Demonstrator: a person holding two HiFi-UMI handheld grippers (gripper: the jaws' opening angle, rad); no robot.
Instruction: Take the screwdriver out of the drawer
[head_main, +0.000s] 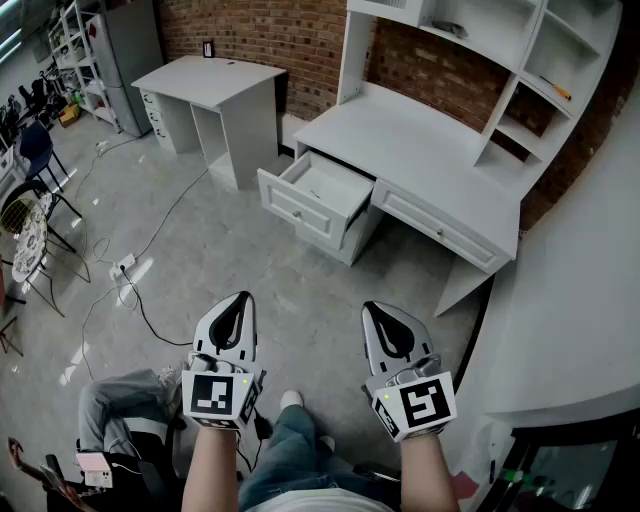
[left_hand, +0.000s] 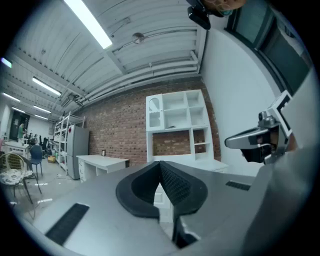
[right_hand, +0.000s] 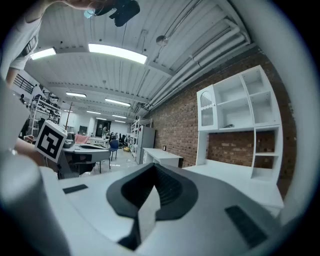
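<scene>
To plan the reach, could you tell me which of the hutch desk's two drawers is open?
The left drawer in the head view: it is pulled out with its inside showing, while the right drawer sits shut and flush.

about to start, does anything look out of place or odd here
The left drawer of the desk stands pulled open while the right drawer is shut. A black cable trails loose across the floor. Nothing looks spilled or damaged.
</scene>
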